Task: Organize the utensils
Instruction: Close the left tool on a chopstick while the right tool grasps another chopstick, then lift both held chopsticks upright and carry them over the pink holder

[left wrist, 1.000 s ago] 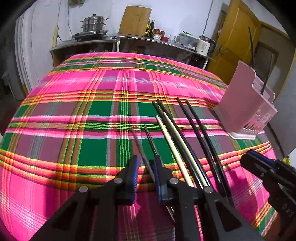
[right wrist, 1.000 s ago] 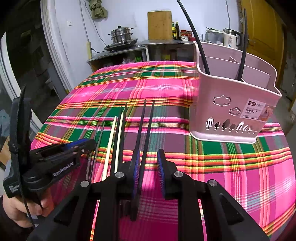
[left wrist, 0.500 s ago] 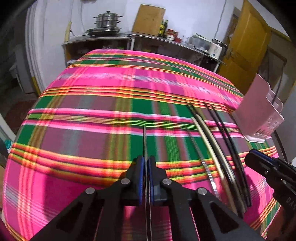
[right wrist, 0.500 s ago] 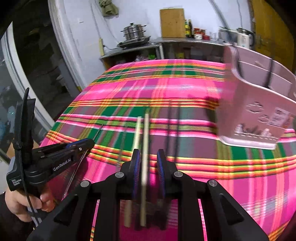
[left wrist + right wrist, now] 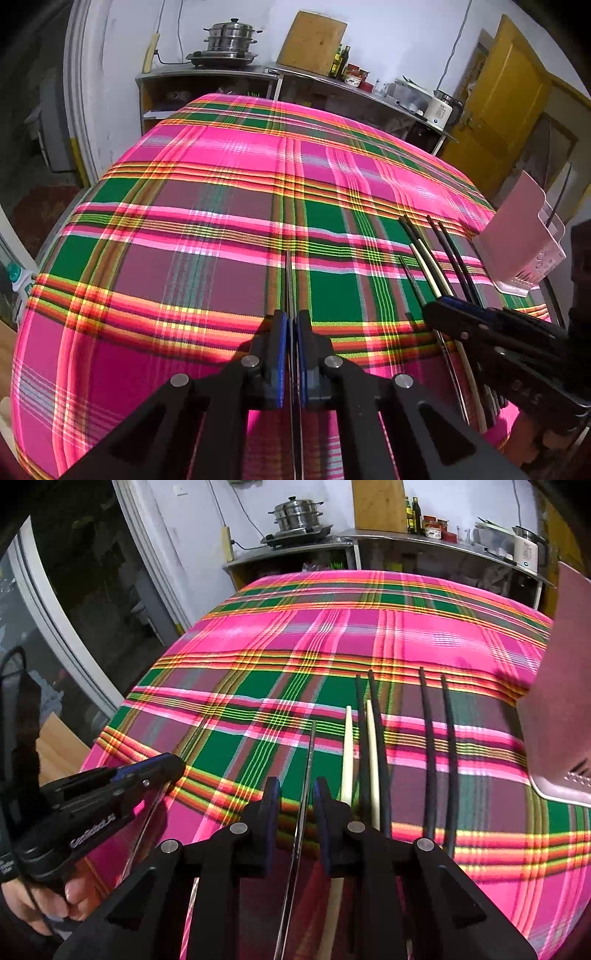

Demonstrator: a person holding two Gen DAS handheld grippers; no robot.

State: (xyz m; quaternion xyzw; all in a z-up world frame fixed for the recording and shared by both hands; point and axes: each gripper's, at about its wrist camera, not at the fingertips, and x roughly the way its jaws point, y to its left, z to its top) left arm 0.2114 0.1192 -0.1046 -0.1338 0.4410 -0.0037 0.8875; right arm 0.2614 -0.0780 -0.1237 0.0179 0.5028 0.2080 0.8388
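My left gripper (image 5: 291, 325) is shut on a thin metal chopstick (image 5: 289, 280) and holds it just above the plaid cloth; it shows in the right wrist view (image 5: 162, 771) too. My right gripper (image 5: 297, 797) is open, its fingers on either side of a second metal chopstick (image 5: 309, 760) lying on the cloth. To the right lie two cream chopsticks (image 5: 347, 753) and several black ones (image 5: 428, 738). The pink utensil basket (image 5: 561, 709) stands at the right edge, with black chopsticks in it (image 5: 557, 199).
The table under the pink and green plaid cloth (image 5: 221, 206) drops off at the near and left edges. A steel counter (image 5: 258, 70) with a steamer pot, cutting board, bottles and kettle runs along the far wall. A yellow door (image 5: 509, 96) is at the right.
My left gripper has closed on a metal chopstick and carried it left, away from the row. My right gripper has moved left from the black chopsticks to straddle the other metal one.
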